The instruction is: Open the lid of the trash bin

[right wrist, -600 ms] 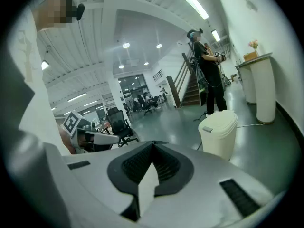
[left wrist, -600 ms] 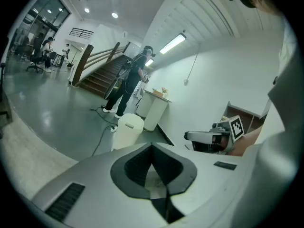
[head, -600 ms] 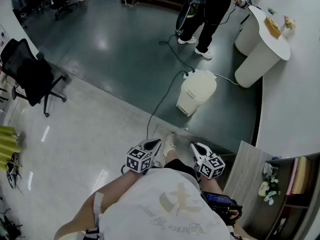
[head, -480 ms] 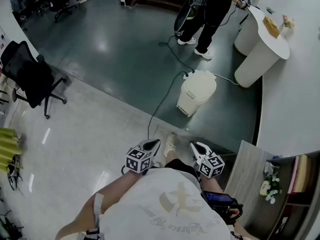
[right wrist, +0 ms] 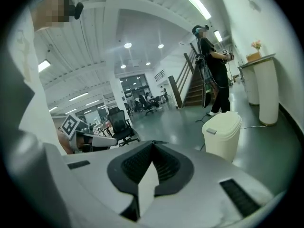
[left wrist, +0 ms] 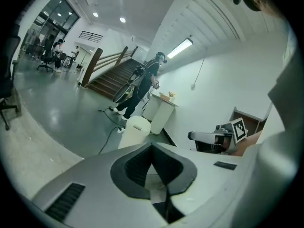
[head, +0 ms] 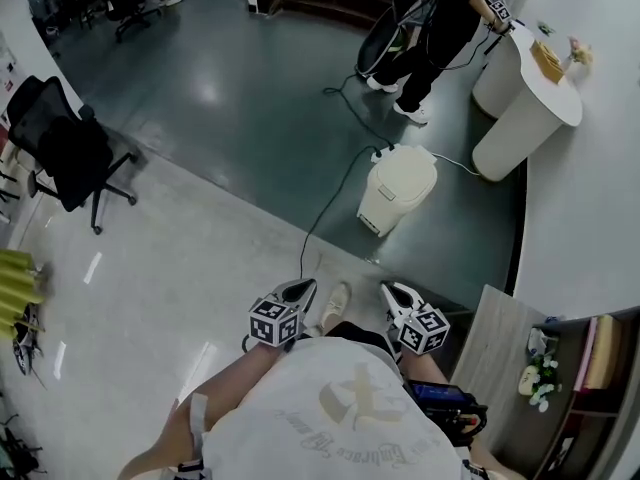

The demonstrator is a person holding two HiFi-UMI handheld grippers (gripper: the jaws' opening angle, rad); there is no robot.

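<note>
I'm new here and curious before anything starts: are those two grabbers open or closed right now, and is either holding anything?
Left gripper: closed, holding nothing.
Right gripper: closed, holding nothing.

No word or number can be read with certainty. In the head view, at 6 o'clock, the person's white shirt (head: 300,438) bears a large pale emblem (head: 352,403) and under it a curved line of script lettering (head: 350,456), seen upside down and too blurred to spell out. The marker cube (head: 275,323) of the left gripper (head: 303,288) and the marker cube (head: 425,333) of the right gripper (head: 390,290) carry black-and-white square code patterns, not letters. The same patterns show at 3 o'clock in the left gripper view and at 9 o'clock in the right gripper view.
</note>
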